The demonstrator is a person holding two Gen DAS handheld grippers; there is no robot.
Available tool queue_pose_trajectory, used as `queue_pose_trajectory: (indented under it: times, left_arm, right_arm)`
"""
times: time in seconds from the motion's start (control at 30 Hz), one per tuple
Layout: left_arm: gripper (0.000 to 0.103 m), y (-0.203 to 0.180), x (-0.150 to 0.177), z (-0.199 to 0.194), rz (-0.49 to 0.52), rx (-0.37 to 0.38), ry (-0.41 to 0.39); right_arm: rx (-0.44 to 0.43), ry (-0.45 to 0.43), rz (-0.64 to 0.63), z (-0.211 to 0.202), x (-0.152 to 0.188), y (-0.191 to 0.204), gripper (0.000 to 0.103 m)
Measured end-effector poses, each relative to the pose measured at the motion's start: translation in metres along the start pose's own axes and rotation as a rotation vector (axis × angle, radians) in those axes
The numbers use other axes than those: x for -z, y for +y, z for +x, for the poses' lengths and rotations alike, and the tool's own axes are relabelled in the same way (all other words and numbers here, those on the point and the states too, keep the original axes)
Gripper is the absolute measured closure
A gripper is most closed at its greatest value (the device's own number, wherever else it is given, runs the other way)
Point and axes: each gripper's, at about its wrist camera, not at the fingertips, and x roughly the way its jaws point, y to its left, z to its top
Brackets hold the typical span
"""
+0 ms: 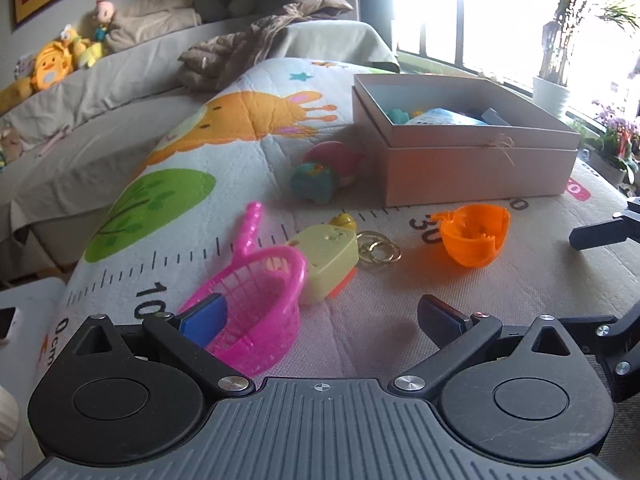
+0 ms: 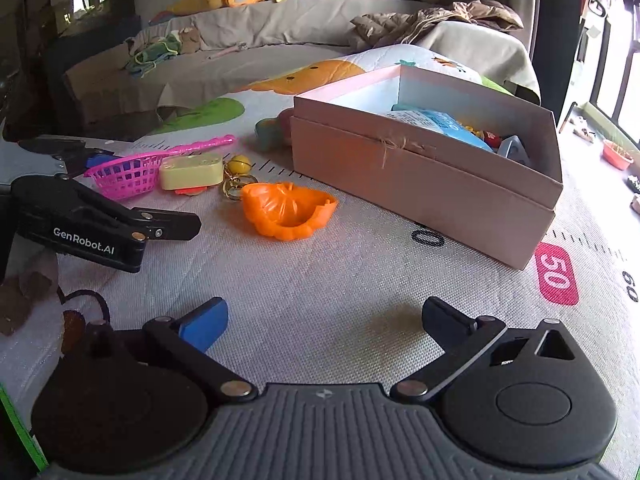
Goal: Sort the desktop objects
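A pink toy net (image 1: 256, 304) lies on the play mat, with its basket against my left gripper's blue left pad. My left gripper (image 1: 320, 320) is open and holds nothing. Beside the net lie a pale yellow toy (image 1: 326, 254) with gold key rings (image 1: 378, 248), an orange shell-shaped mould (image 1: 474, 236), and a teal and red toy (image 1: 324, 174). The open cardboard box (image 1: 476, 176) holds several items. My right gripper (image 2: 324, 320) is open and empty over bare mat, with the orange mould (image 2: 286, 210), the box (image 2: 420, 184) and the net (image 2: 128, 172) ahead.
The mat (image 1: 400, 320) has a printed ruler and cartoon animals. A grey sofa (image 1: 100, 92) with plush toys and a brown jacket stands behind. The left gripper's body (image 2: 88, 224) shows at left in the right wrist view. Potted plants (image 1: 552, 88) stand by the window.
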Motion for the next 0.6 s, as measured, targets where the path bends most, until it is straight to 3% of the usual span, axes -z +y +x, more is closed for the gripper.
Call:
queue_pose_trajectory:
  times: [0.23, 0.43, 0.6]
  left_arm:
    - [0.0, 0.002, 0.009, -0.01, -0.021, 0.079, -0.002]
    - [0.0, 0.015, 0.005, -0.013, -0.076, -0.009, -0.019]
    - [0.0, 0.027, 0.003, -0.014, -0.108, -0.064, -0.008]
  right_arm:
    - [0.017, 0.014, 0.0, 0.001, -0.005, 0.003, 0.0]
    - [0.044, -0.054, -0.03, 0.004, -0.027, 0.019, 0.002]
    - [0.021, -0.051, -0.004, 0.029, -0.049, 0.024, 0.021]
